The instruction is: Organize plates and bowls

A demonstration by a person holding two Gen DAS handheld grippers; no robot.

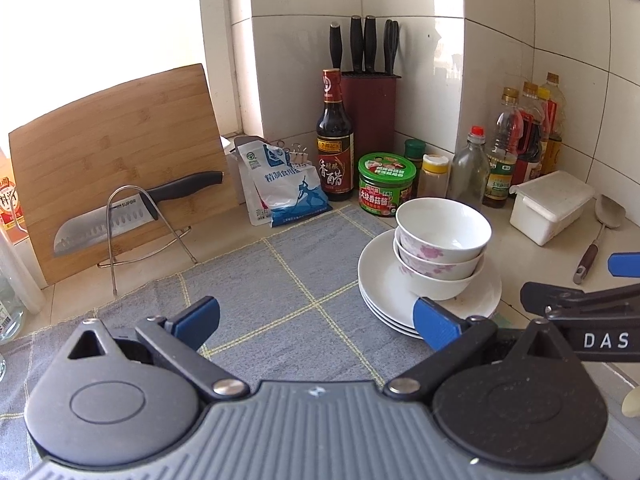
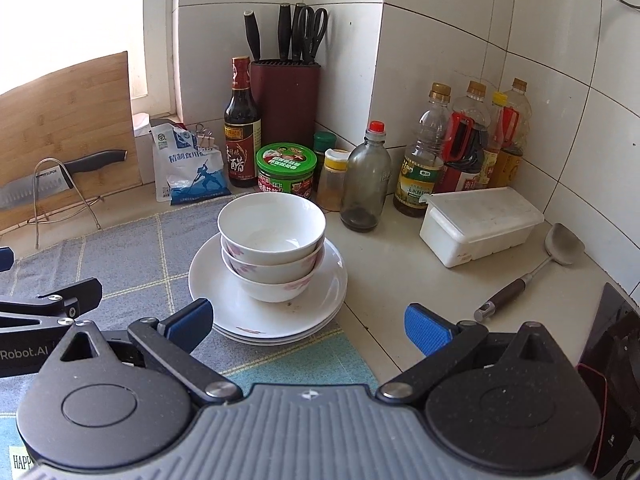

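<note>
Three bowls point(image 2: 272, 248) top plates point(image 2: 316, 304) on checked cloth point(image 1: 280, 280).

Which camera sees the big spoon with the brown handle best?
The right wrist view. There the metal spoon lies whole on the counter, bowl to handle tip, beside the white plastic box. In the left wrist view the spoon sits at the far right edge, squeezed by the lens, close to the other claw's blue fingertip.
</note>
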